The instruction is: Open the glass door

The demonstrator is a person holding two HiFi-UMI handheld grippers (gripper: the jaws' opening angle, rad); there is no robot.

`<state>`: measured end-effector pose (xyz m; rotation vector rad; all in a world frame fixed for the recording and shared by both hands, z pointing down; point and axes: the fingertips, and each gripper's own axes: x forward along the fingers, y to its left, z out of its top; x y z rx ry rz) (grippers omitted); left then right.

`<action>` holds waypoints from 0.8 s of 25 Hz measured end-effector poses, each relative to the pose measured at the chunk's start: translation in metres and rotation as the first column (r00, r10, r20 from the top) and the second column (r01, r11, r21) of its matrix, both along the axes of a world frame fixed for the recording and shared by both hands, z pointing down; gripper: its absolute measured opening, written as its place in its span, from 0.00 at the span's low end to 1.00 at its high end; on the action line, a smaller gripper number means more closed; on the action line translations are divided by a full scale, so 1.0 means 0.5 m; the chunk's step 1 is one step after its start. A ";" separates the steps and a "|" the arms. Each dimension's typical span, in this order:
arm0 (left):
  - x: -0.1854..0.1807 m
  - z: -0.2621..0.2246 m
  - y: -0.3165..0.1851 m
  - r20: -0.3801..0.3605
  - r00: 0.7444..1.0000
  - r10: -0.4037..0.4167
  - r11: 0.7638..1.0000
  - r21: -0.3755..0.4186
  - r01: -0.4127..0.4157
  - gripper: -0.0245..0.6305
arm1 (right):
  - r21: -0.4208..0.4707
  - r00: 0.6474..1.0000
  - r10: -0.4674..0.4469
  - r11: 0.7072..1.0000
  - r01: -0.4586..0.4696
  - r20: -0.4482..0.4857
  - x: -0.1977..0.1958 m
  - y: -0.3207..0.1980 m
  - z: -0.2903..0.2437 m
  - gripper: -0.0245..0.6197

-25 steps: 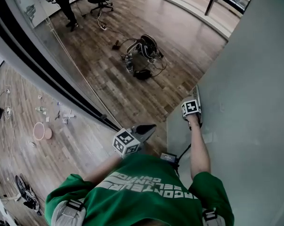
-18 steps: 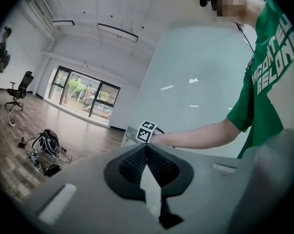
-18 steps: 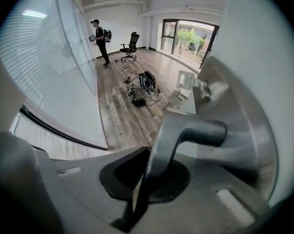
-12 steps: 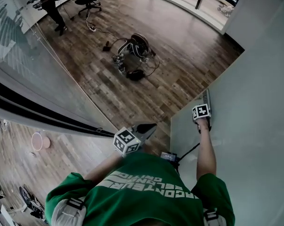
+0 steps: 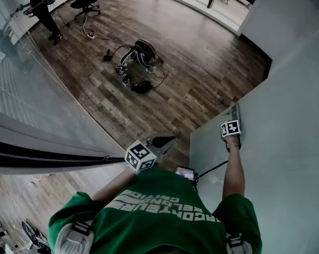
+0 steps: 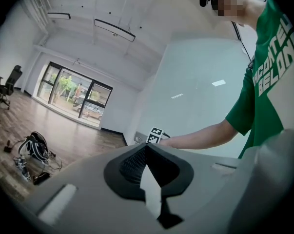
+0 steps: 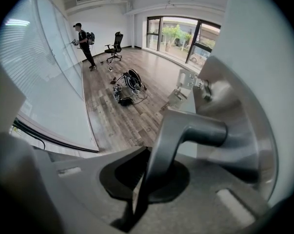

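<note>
Wooden floor (image 5: 164, 62) beyond; frosted glass door (image 5: 286, 142) at right (ajar). Right gripper (image 5: 233, 125), arm outstretched, clamped on metal handle (image 7: 195, 128); left gripper (image 5: 167, 141) pressed together, empty.

light: bright, even daylight from windows (image 7: 178, 33) | shadows: faint | glare: pale sheen on floor (image 5: 201, 62), glass wall (image 5: 27, 94) | focus: door handle (image 7: 186, 130) close, soft; head view sharp | edges: gripper views bulge, black round corners
</note>
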<state>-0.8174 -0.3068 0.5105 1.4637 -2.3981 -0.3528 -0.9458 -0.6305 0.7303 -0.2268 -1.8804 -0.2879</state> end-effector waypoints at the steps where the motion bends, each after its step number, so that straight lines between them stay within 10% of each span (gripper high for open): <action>1: -0.005 0.001 0.001 0.000 1.000 0.003 1.000 0.001 -0.003 0.06 | 0.000 1.000 0.006 1.000 -0.006 0.000 -0.001 -0.010 -0.001 0.03; 20: -0.056 0.014 -0.110 -0.037 0.999 0.033 0.999 0.007 -0.033 0.06 | 0.003 0.992 0.119 0.993 -0.119 -0.031 -0.011 -0.195 -0.002 0.03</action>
